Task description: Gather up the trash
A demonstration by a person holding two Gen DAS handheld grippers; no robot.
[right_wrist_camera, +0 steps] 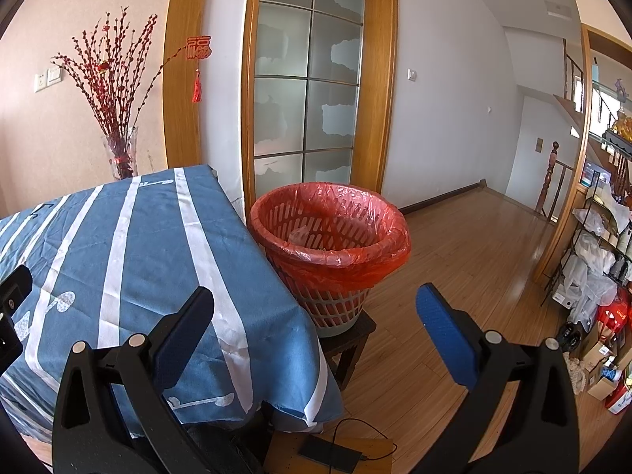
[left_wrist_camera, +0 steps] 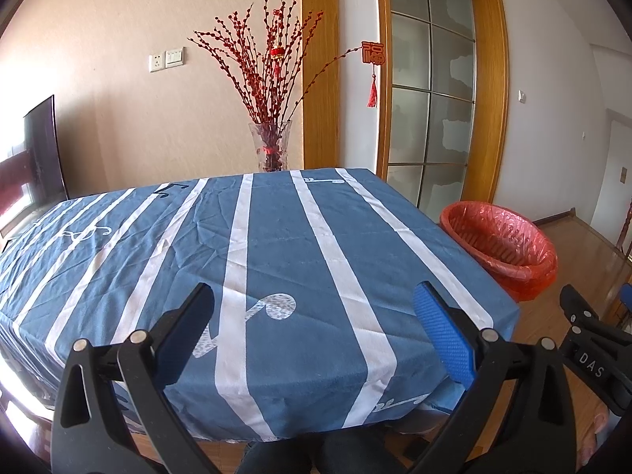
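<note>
A red waste basket (right_wrist_camera: 330, 237) lined with a red plastic bag stands on a small dark stool (right_wrist_camera: 349, 341) beside the table's right edge; a pale scrap shows inside it. It also shows in the left wrist view (left_wrist_camera: 499, 247). The table wears a blue cloth with white stripes (left_wrist_camera: 252, 245); I see no trash on it. My left gripper (left_wrist_camera: 314, 330) is open and empty above the table's near edge. My right gripper (right_wrist_camera: 316, 331) is open and empty, held above the table's right corner, short of the basket.
A glass vase of red branches (left_wrist_camera: 272, 150) stands behind the table's far edge. A glass door with a wooden frame (right_wrist_camera: 312, 91) is behind the basket. Wooden floor (right_wrist_camera: 466, 260) stretches right toward cluttered shelves (right_wrist_camera: 600, 260). A dark tablet with cable (right_wrist_camera: 330, 452) lies on a low surface below.
</note>
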